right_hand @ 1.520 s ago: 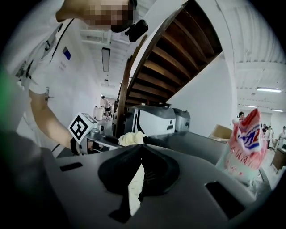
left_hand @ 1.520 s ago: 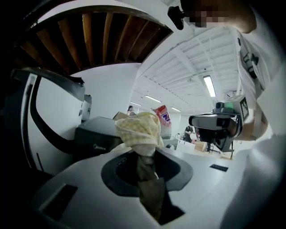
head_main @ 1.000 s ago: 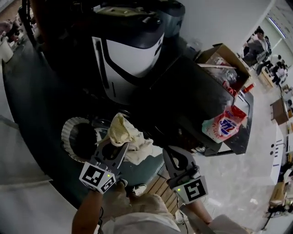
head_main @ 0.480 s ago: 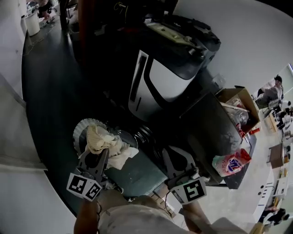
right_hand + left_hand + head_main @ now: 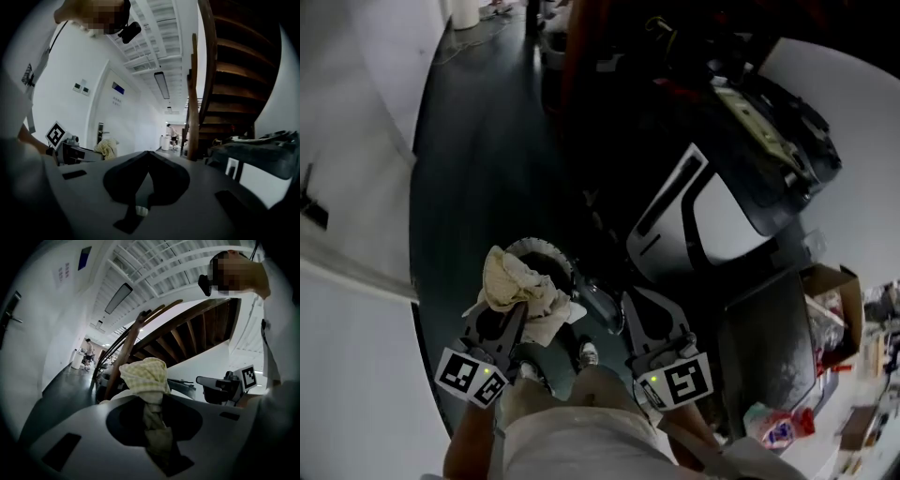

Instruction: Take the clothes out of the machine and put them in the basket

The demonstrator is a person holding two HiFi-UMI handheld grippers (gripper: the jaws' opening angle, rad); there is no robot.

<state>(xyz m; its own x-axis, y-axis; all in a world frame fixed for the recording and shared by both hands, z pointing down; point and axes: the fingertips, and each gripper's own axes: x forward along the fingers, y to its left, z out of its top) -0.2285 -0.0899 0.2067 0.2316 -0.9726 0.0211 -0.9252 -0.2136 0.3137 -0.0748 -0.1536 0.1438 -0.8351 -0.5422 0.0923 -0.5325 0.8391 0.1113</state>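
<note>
Between the left gripper (image 5: 510,317) fingers a yellowish cloth (image 5: 519,289) is pinched, bunched just ahead over the basket (image 5: 553,255) rim. Right gripper (image 5: 649,311) fingers closed, empty, near the machine (image 5: 722,211). Best to centre the cloth over the basket, tail inside, before letting go.

Open hall, office-like: wooden staircase (image 5: 234,70), washing machine (image 5: 703,225) beside it, strip light (image 5: 161,84) overhead, dark floor (image 5: 478,141) beneath.
</note>
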